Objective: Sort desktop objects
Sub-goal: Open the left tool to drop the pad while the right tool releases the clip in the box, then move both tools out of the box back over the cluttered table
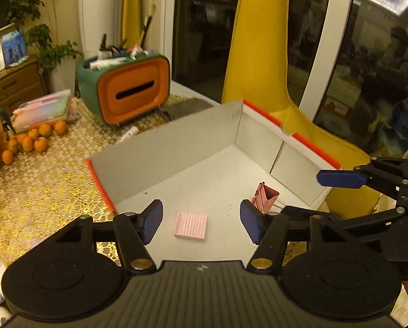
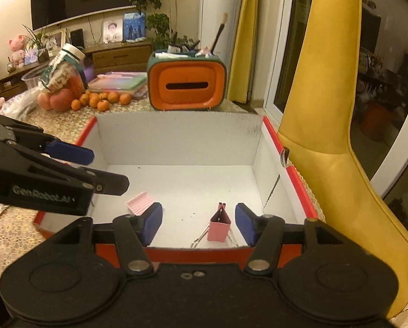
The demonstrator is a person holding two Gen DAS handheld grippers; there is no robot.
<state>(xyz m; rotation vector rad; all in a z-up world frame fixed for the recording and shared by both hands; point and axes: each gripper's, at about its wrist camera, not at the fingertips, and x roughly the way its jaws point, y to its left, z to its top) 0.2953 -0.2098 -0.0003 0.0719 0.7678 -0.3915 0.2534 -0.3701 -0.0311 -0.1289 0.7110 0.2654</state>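
Both claws hang over the white box (image 2: 176, 131) with red edges on the tabletop (image 1: 40, 191), each spread fairly wide and holding nothing. Under the left claw (image 1: 201, 222) a small pink ribbed pad (image 1: 191, 224) lies flat on the box floor, squarely between the pads and below them. The pink binder clip (image 2: 219, 224) stands upright near the box's front wall, its wire handles splayed toward that wall, just inside the right claw (image 2: 197, 222) and closer to its right pad. Both pieces look already dropped in. The box walls rise close around, so the clear way out is upward; oranges (image 1: 31, 142) and an orange-faced organiser (image 2: 187, 86) crowd the far side.
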